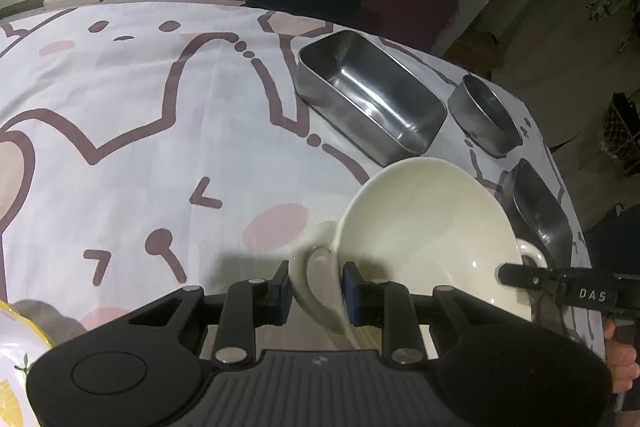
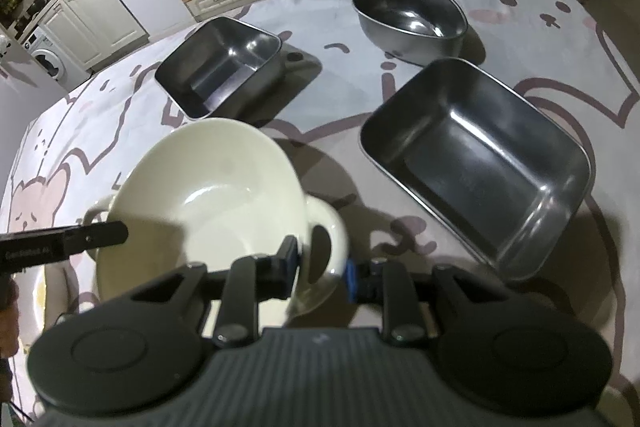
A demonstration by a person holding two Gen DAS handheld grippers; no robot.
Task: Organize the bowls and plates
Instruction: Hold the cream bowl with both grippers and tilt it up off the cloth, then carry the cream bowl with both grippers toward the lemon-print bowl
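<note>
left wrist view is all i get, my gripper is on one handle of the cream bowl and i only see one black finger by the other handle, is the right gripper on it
Observer: Yes. In the right wrist view the right gripper has both pads closed on that handle of the cream bowl.
Operator: anything in the bowl
Observer: No, its bottom shows bare from that side.
Operator: steel tray at my right edge is cut off
Observer: That rectangular steel tray shows whole there, empty, and stands apart from the bowl.
</note>
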